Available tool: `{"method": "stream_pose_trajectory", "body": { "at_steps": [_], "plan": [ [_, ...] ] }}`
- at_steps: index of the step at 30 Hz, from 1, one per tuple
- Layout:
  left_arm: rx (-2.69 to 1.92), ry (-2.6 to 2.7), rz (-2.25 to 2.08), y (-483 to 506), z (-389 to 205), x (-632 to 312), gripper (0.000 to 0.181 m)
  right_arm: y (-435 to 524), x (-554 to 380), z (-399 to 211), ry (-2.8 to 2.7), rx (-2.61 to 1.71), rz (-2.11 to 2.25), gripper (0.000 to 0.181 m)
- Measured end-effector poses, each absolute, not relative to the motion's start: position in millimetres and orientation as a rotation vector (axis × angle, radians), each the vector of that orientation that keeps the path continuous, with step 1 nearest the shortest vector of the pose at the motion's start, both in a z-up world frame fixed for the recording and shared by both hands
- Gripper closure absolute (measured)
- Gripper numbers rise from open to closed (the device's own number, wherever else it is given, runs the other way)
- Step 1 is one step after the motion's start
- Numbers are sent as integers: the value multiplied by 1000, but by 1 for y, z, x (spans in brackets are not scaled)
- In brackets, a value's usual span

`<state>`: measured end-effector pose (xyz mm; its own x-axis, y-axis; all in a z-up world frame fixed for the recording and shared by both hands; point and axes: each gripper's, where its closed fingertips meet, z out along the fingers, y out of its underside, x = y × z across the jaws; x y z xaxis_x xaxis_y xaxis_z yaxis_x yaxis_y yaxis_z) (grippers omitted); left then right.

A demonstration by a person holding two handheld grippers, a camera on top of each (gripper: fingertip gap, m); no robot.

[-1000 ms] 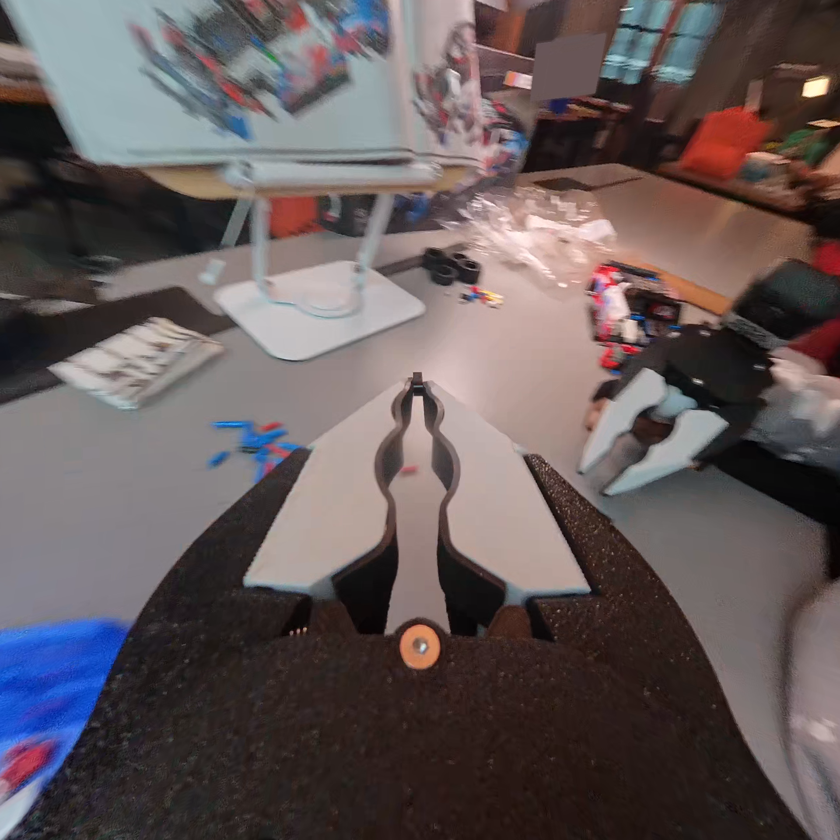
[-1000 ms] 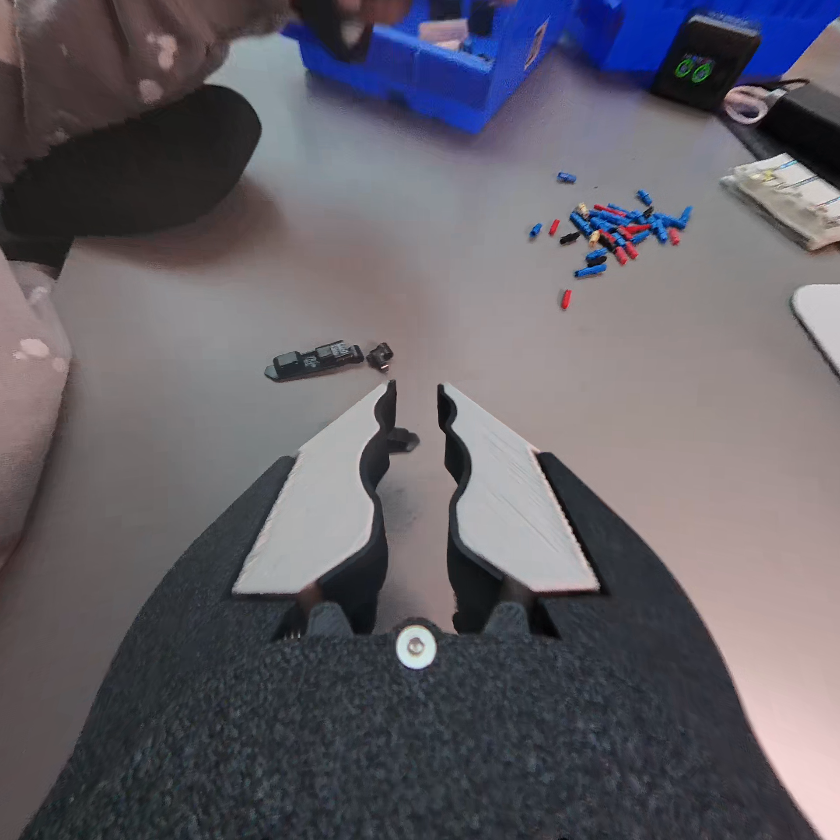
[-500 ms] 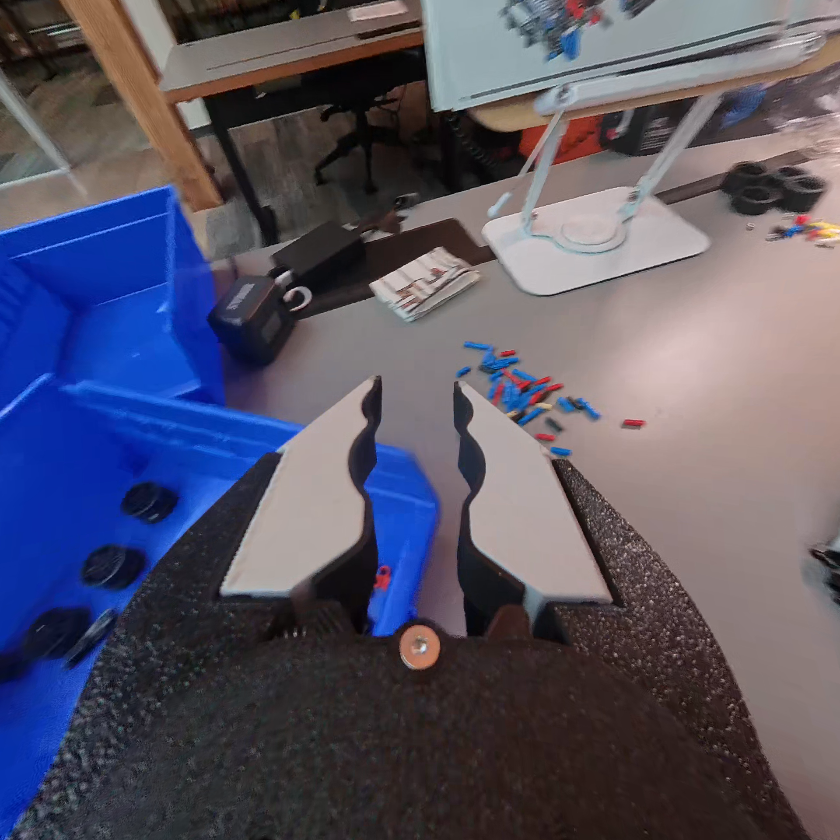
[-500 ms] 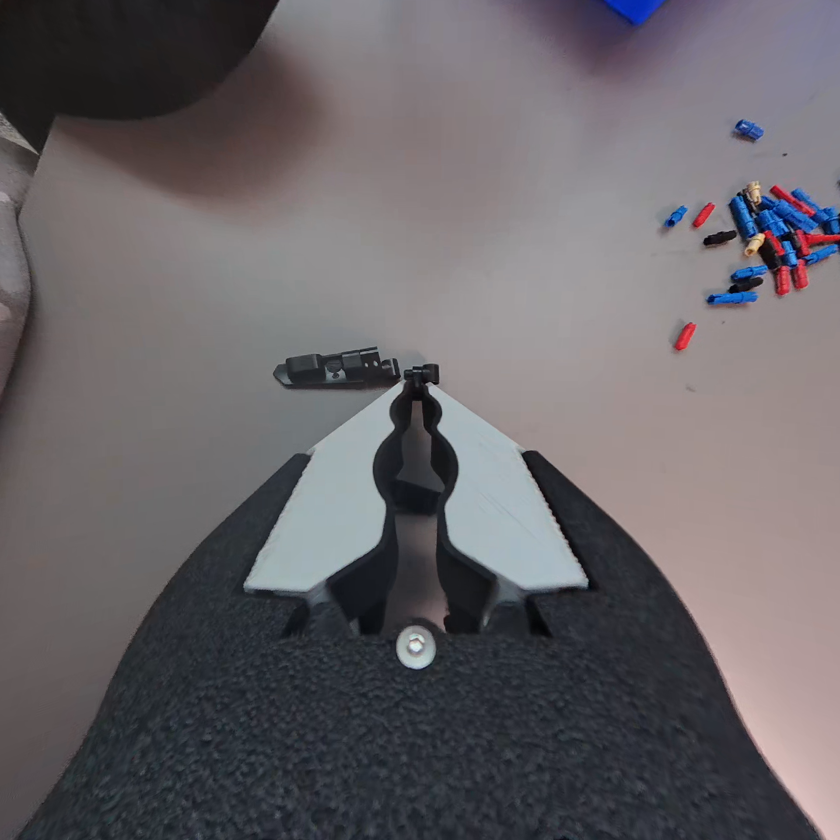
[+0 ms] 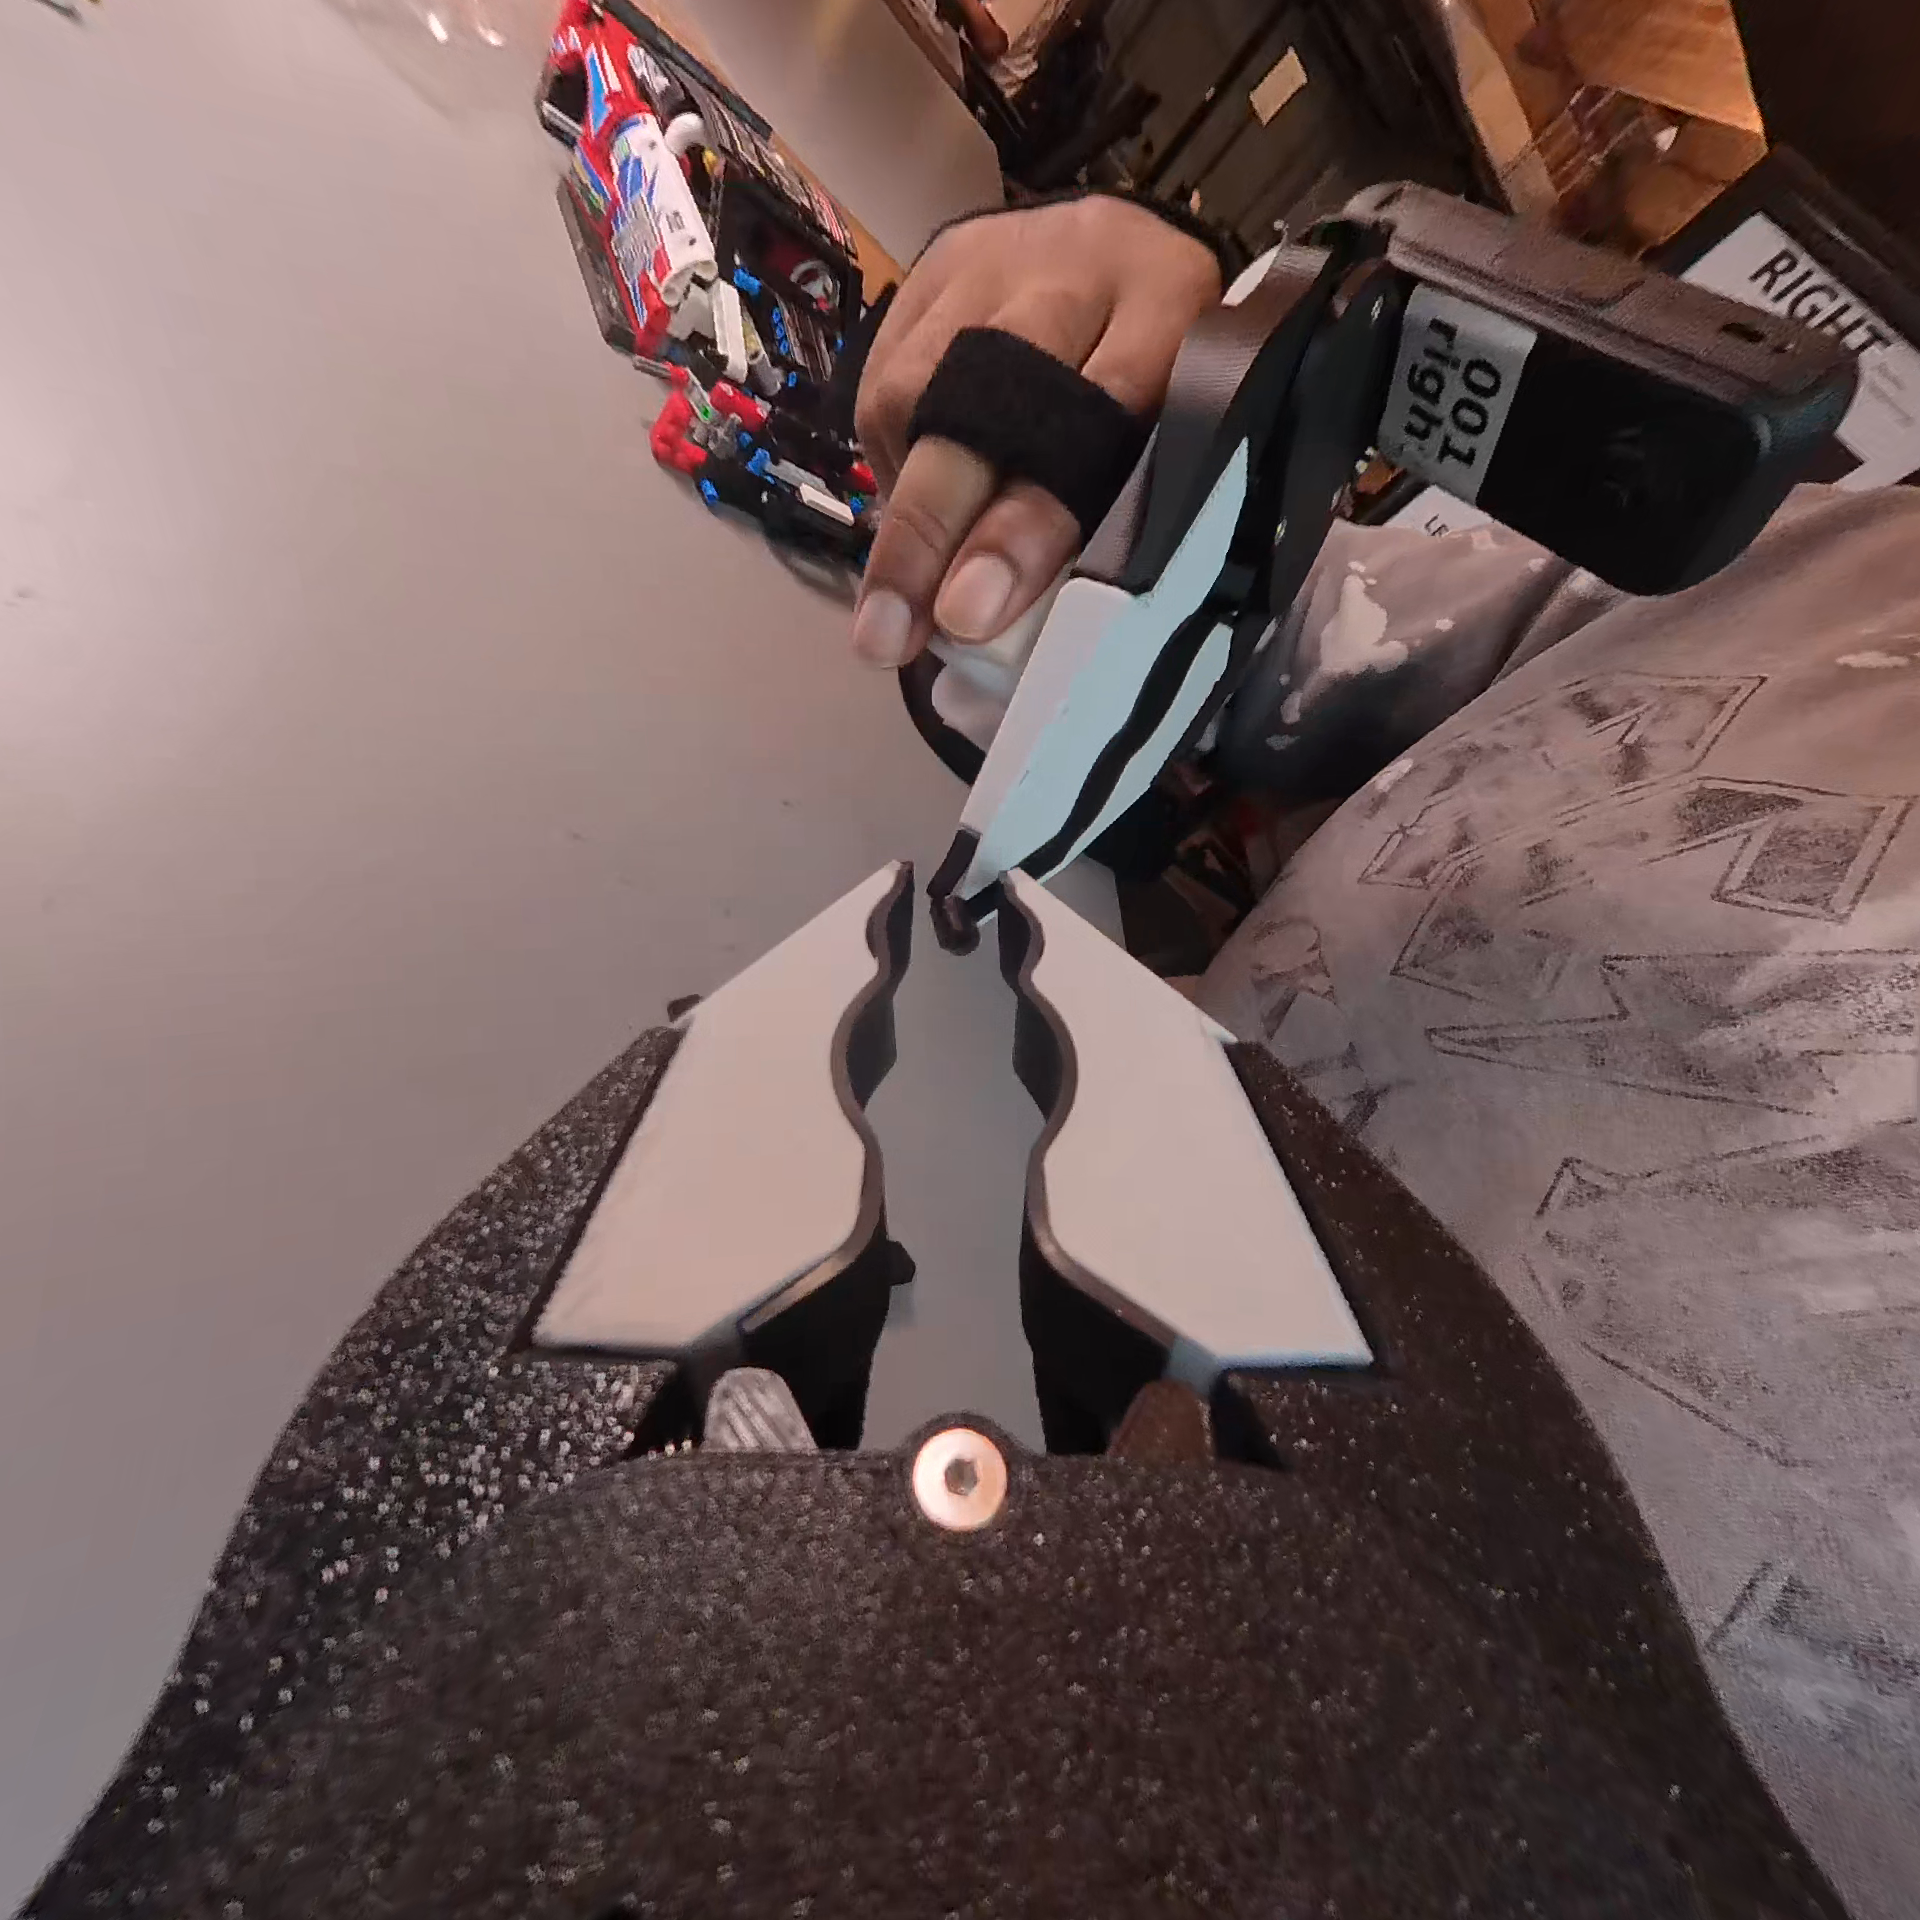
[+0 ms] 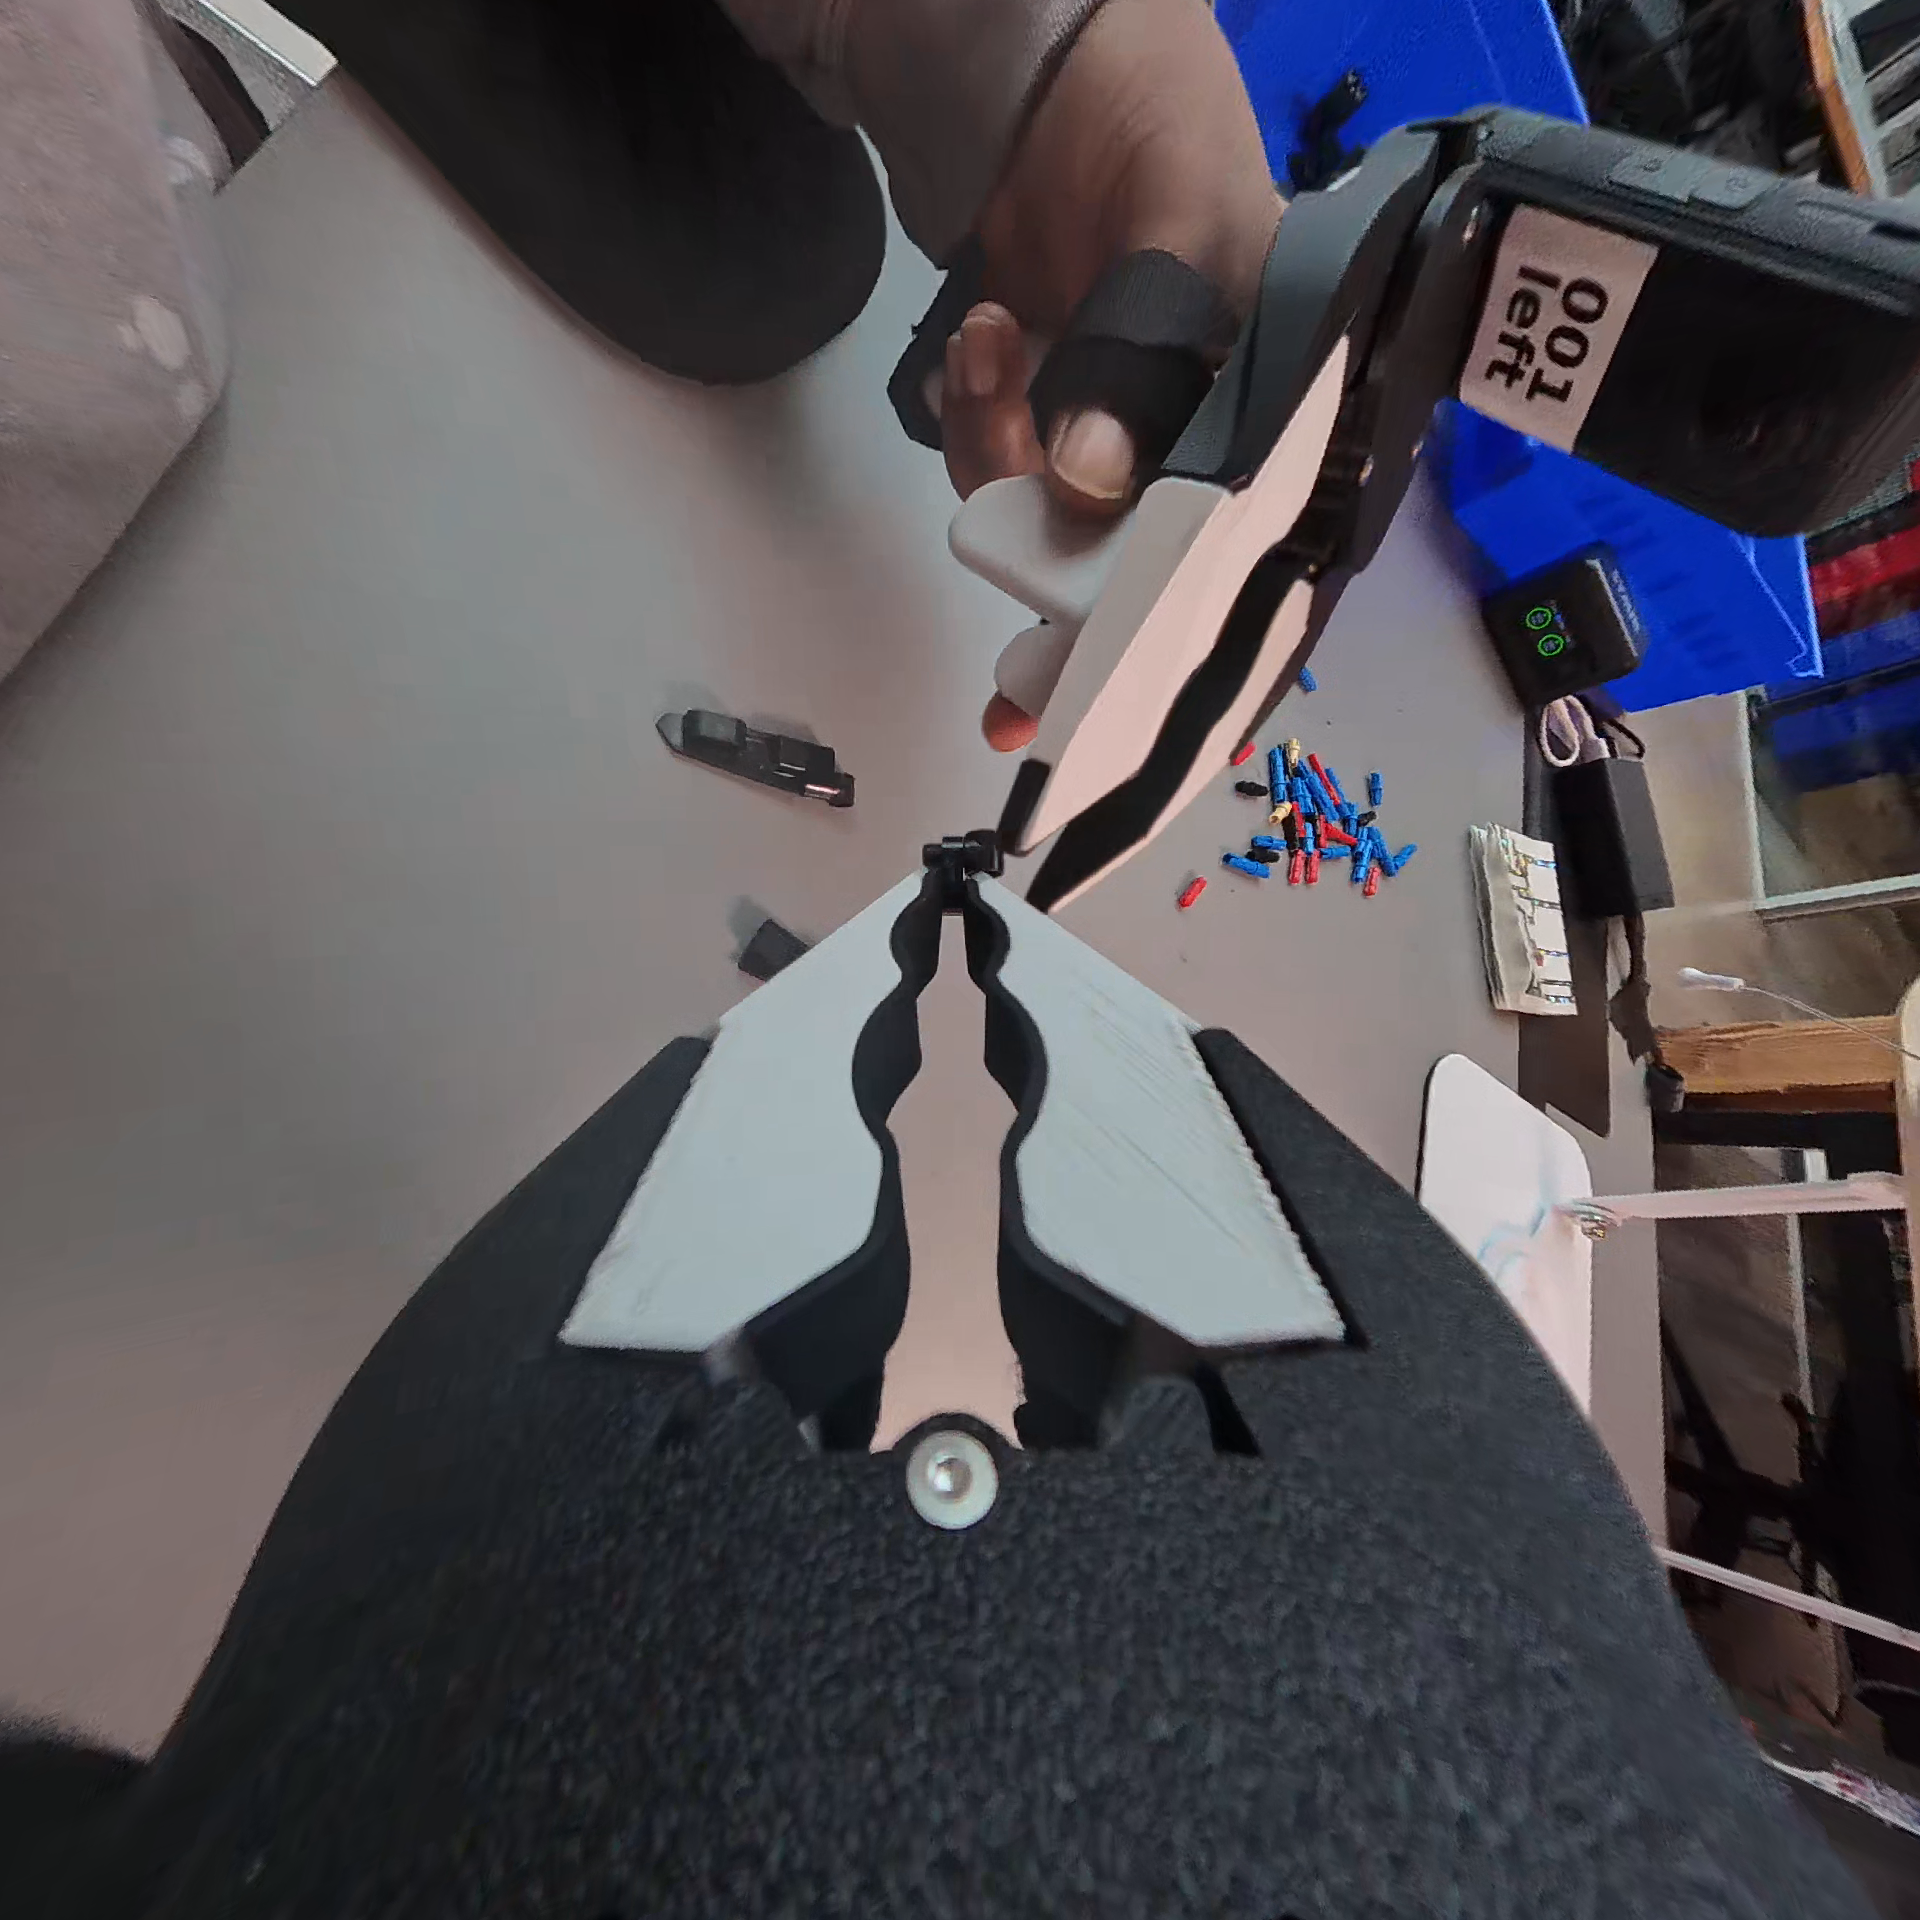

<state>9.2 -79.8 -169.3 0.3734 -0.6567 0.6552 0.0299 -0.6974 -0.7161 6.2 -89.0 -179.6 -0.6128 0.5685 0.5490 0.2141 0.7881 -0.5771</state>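
My right gripper (image 6: 954, 883) is shut on a small black connector piece (image 6: 961, 854), which it holds in the air above the grey table (image 6: 468, 623). In the left wrist view the right gripper (image 5: 966, 873) comes in from the upper right, held by a hand (image 5: 997, 343). The black piece (image 5: 951, 923) hangs at its tips. My left gripper (image 5: 956, 881) is open, with its jaws on either side of that piece and a small gap each side. The left gripper also shows in the right wrist view (image 6: 1034, 852), coming in from the upper right.
A long black part (image 6: 758, 764) and a small black part (image 6: 769, 945) lie on the table. A pile of small blue and red pins (image 6: 1314, 821), a booklet (image 6: 1522, 914), a black device (image 6: 1558, 634) and blue bins (image 6: 1403, 62) are to the right. A brick model (image 5: 707, 301) lies farther off. Left and right tips are no more than a few centimetres apart. The brick model (image 5: 707, 301) is about 30 cm from both grippers' fingertips.
My right gripper has lifted the small black piece off the table. My left gripper, open, has swung away from the blue bin and now brackets that piece.
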Motion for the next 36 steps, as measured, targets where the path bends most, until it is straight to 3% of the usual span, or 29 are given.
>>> {"method": "stream_pose_trajectory", "body": {
  "at_steps": [8, 11, 14, 22, 36],
  "plan": [
    [-1949, 574, -1335, -79, -171, 21, 175, -85, 15, -174, -2225, -590, 625, 178],
    [-1772, 471, -1395, -73, -147, 14, 176, -80, 10, -149, -2013, -839, 963, 173],
    [-1630, 281, -1505, -65, -128, 6, 176, -77, 7, -132, -1778, -1001, 1225, 155],
    [-1502, -39, -1725, -51, -117, 9, 176, -54, -5, -125, -1517, -941, 792, 161],
    [-1531, -74, -1676, -45, -129, 1, 180, -47, -11, -133, -1532, -869, 656, 167]
  ]
}}
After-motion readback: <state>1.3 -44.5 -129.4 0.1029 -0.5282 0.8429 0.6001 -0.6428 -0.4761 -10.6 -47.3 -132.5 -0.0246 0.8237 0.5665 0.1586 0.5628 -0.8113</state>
